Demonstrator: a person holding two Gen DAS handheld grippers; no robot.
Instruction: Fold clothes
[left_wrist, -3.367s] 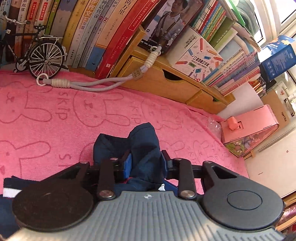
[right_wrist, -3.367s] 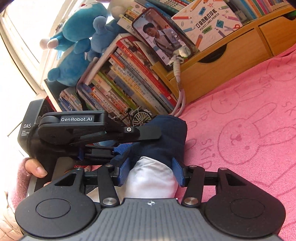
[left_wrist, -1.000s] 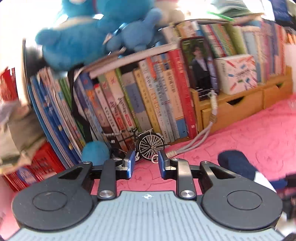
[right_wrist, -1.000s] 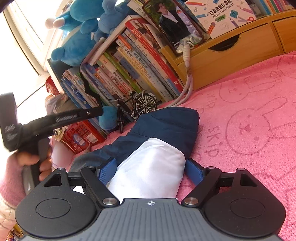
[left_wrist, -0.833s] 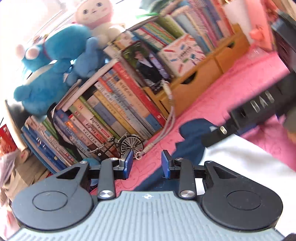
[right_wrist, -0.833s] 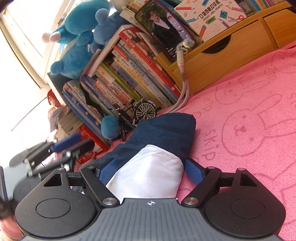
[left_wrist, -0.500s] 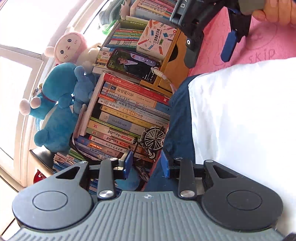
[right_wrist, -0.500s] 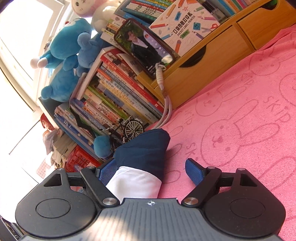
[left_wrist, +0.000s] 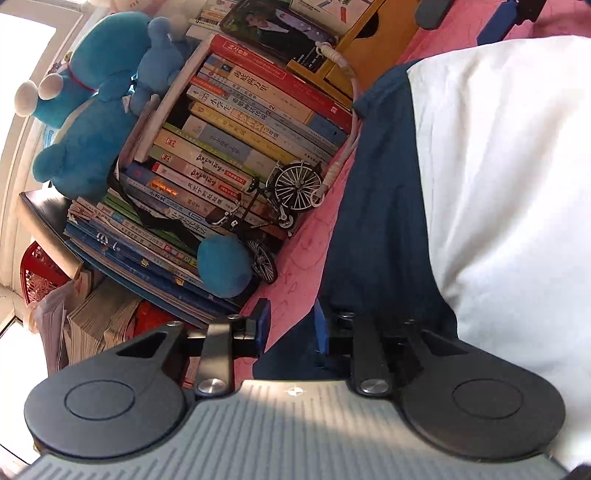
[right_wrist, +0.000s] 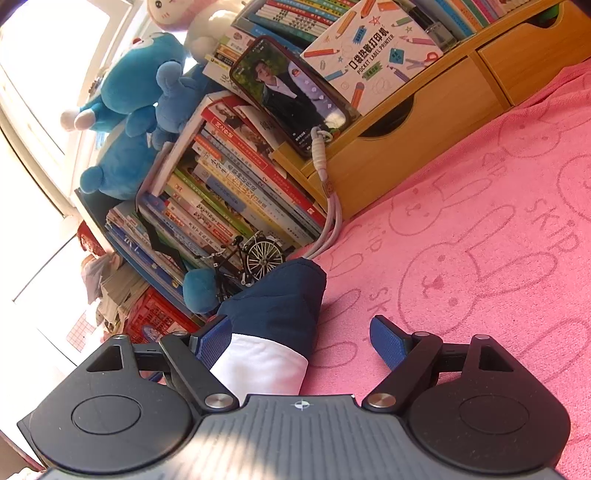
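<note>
1. Left wrist view: the navy-and-white garment (left_wrist: 480, 177) lies flattened on the pink towel (left_wrist: 306, 236), apparently already doubled over; whether further folds remain cannot be told. The left gripper (left_wrist: 290, 328) has its fingers slightly apart and clamps nothing. The navy edge lies under and just beside the right-hand finger.

2. Right wrist view: the right gripper (right_wrist: 301, 341) stands wide open. The garment's end (right_wrist: 277, 314) lies inside the gap, against the left-hand finger, apart from the other.

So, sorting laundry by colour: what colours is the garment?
Navy blue and white garment, clearest in the left wrist view.
</note>
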